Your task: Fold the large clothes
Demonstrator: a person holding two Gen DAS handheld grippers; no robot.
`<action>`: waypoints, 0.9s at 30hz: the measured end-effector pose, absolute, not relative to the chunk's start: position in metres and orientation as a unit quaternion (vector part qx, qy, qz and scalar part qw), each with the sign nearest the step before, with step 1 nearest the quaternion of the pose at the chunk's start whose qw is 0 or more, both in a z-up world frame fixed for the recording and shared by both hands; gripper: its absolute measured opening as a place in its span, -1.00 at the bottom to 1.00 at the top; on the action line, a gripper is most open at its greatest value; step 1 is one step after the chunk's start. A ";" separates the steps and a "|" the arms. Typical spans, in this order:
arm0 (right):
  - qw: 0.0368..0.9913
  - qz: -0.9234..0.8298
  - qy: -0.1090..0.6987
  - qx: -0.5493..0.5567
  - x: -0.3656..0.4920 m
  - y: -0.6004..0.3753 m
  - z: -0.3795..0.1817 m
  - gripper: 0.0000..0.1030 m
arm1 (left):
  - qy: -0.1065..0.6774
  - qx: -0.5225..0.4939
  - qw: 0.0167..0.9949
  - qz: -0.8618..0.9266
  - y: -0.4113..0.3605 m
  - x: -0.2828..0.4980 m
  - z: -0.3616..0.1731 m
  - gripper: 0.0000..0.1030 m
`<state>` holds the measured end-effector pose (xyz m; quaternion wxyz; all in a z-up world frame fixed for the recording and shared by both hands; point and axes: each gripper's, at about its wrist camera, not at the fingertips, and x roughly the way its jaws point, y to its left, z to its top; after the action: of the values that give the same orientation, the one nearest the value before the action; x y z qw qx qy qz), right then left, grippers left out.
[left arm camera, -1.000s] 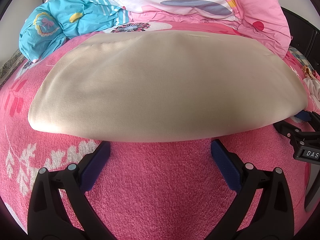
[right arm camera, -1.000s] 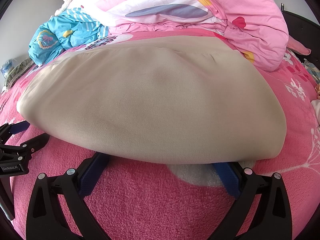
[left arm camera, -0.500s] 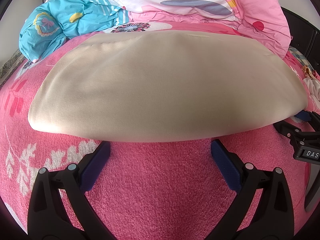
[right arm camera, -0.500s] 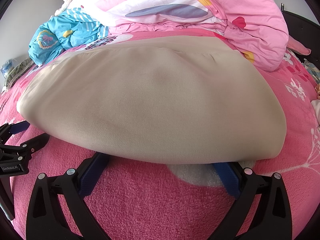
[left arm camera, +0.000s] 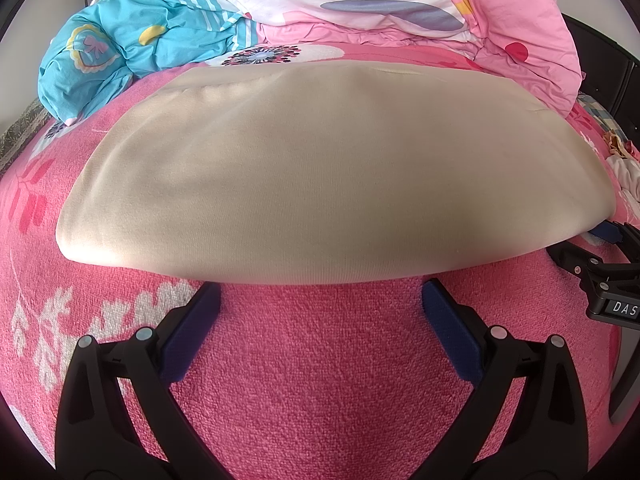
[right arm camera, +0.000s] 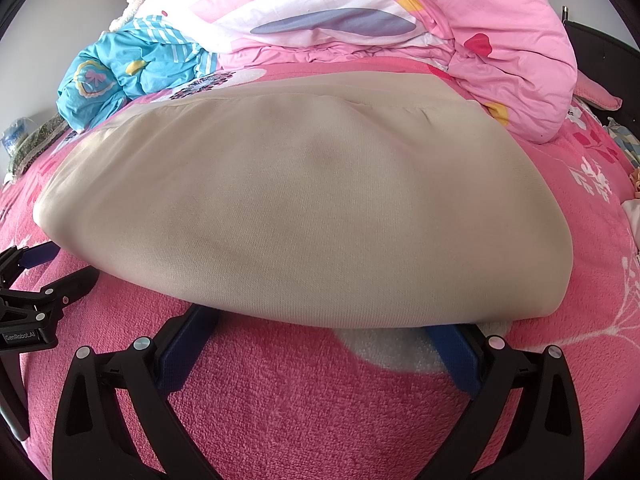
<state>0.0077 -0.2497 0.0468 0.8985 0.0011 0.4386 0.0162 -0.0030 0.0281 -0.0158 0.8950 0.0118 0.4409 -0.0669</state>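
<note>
A pink blanket point(left arm camera: 320, 360) lay under a beige garment point(left arm camera: 320, 180); both the left gripper point(left arm camera: 320, 300) and right gripper point(right arm camera: 324, 332) sat spread wide at its near edge, holding nothing

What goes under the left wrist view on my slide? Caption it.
Open left gripper at the near edge of a folded beige garment on a pink blanket.

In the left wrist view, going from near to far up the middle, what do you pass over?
left gripper with open jaws → bare pink blanket → folded beige garment → flower print on the bedspread → pink and white quilt heaped at the back.
</note>
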 end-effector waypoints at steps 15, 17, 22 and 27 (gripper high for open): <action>0.899 0.016 0.438 0.001 0.008 -0.250 0.047 0.89 | 0.441 0.012 0.895 -0.067 0.028 -0.003 -0.016 0.88; 0.899 0.016 0.439 0.001 0.008 -0.250 0.047 0.89 | 0.441 0.012 0.895 -0.067 0.028 -0.002 -0.016 0.88; 0.899 0.016 0.438 0.001 0.008 -0.249 0.047 0.89 | 0.441 0.012 0.895 -0.067 0.027 0.001 -0.016 0.88; 0.899 0.016 0.438 0.001 0.008 -0.250 0.047 0.89 | 0.441 0.012 0.895 -0.067 0.028 -0.003 -0.016 0.88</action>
<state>0.0077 -0.2497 0.0467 0.8986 0.0011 0.4385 0.0162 -0.0031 0.0280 -0.0158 0.8950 0.0117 0.4409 -0.0669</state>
